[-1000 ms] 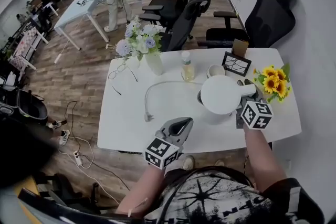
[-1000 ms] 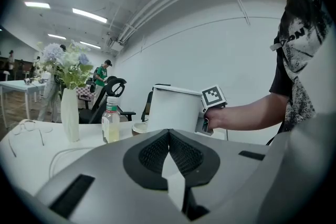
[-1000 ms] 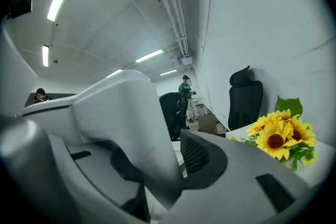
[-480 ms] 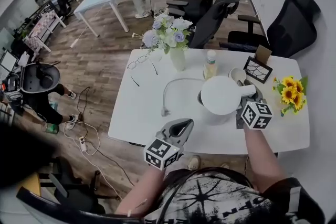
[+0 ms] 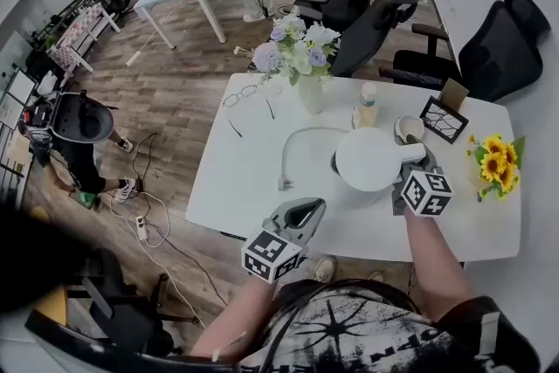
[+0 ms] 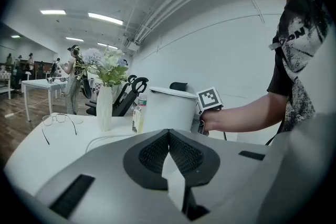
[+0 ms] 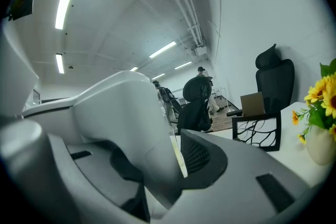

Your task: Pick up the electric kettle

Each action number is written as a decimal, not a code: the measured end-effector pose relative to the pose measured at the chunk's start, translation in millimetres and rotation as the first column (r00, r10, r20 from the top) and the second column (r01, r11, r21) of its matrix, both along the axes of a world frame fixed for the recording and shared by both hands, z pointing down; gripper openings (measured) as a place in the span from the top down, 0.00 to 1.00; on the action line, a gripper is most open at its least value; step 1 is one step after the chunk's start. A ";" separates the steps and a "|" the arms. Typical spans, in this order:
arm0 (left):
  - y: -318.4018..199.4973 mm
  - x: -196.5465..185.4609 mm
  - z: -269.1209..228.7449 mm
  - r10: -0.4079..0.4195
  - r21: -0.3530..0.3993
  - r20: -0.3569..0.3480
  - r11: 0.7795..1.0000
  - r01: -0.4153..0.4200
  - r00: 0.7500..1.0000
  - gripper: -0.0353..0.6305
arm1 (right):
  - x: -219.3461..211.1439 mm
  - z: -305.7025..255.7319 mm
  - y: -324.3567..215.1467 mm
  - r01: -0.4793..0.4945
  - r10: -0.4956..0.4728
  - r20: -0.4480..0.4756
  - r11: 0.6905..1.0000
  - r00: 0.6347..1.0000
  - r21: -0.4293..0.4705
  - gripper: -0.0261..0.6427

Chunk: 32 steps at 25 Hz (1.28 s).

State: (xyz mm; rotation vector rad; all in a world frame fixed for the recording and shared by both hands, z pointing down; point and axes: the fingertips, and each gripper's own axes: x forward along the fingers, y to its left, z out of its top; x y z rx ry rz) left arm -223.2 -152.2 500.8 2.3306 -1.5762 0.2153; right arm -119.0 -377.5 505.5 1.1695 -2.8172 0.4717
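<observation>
Since a sec ago the table things slide toward 3 o'clock in the head view. The clear plastic bottle w/ yellow label [image 5: 367, 111] was at the kettle's 11 o'clock and now sits at its 12. The white ceramic mug [image 5: 408, 128] goes from 12 to approx. 1–2 o'clock. The white, round-lidded electric kettle [image 5: 371, 157] and both grippers keep the same spot in view, so the kettle travels w/ the person, toward 9 o'clock rel. to the white table top [image 5: 253, 188].

For the task: prob. the grip is made and the kettle is being carried or dragged. Can't tell if its base is off the table. The head view looks down on the lid, and the left gripper view hides the base behind that gripper's own body.

Right gripper [image 5: 406, 175], at the kettle's 4 o'clock: jaws part-way wide, clamped on the kettle's white moulded handle [image 7: 131, 113], which fills the gap in the right gripper view. Its cube sits the same way vs the lid as before, no slip seen.

Left gripper [image 5: 306, 210], at the kettle's 7 o'clock and well apart from it: jaws closed together, nothing between, over the table's near edge.

Other diffs: the bent white cable [image 5: 301, 144] is nearer the kettle's 9 o'clock side. The yellow sunflower bunch [image 5: 496, 162] drifts from approx. 2 to 3 o'clock.
</observation>
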 end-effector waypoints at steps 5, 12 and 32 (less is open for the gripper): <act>-0.2 -5.8 5.0 -0.016 -0.017 -0.001 1.000 0.016 1.000 0.93 | -5.1 12.6 -3.1 0.006 -0.006 0.001 1.000 1.000 -0.020 0.75; 0.9 -4.7 15.3 -0.007 -0.046 0.002 0.999 0.007 1.000 0.93 | -11.6 22.4 -4.9 0.020 -0.020 -0.001 1.000 1.000 -0.022 0.75; 2.7 -3.9 9.0 -0.017 -0.023 -0.008 1.000 0.017 1.000 0.93 | -17.9 24.8 -2.4 0.082 -0.082 -0.033 0.997 0.996 -0.006 0.75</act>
